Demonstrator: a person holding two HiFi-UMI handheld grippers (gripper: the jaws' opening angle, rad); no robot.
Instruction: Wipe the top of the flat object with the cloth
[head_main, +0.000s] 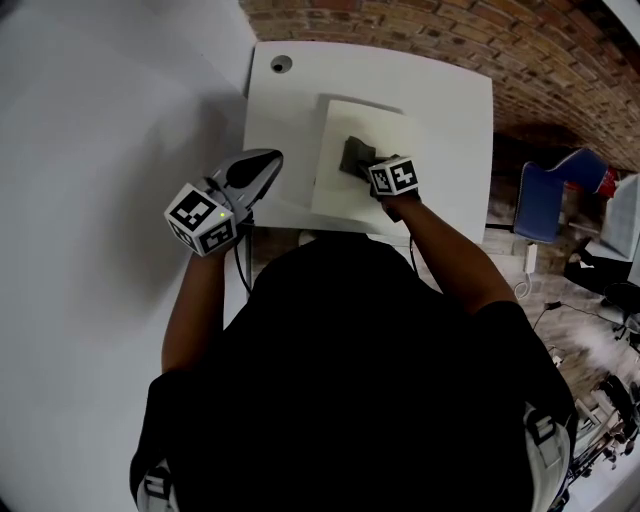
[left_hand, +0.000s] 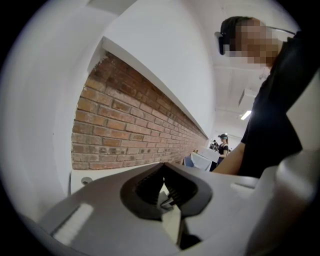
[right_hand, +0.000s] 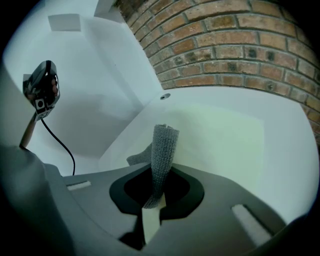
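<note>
A pale flat board (head_main: 345, 185) (right_hand: 220, 135) lies on the small white table (head_main: 450, 90). My right gripper (head_main: 372, 165) (right_hand: 159, 196) is shut on a grey knitted cloth (head_main: 355, 155) (right_hand: 162, 152), which rests on the board's middle. In the right gripper view the cloth stands up between the jaws, with a fold trailing left onto the board. My left gripper (head_main: 262, 163) (left_hand: 165, 192) hovers at the table's left edge, away from the board, jaws closed together with nothing in them.
A brick wall (head_main: 480, 40) (right_hand: 235, 45) runs behind the table. A white wall (head_main: 100, 150) stands to the left. A round hole (head_main: 281, 63) marks the table's far left corner. A blue chair (head_main: 545, 195) and clutter sit to the right. A camera on a stand (right_hand: 41, 90) is at left.
</note>
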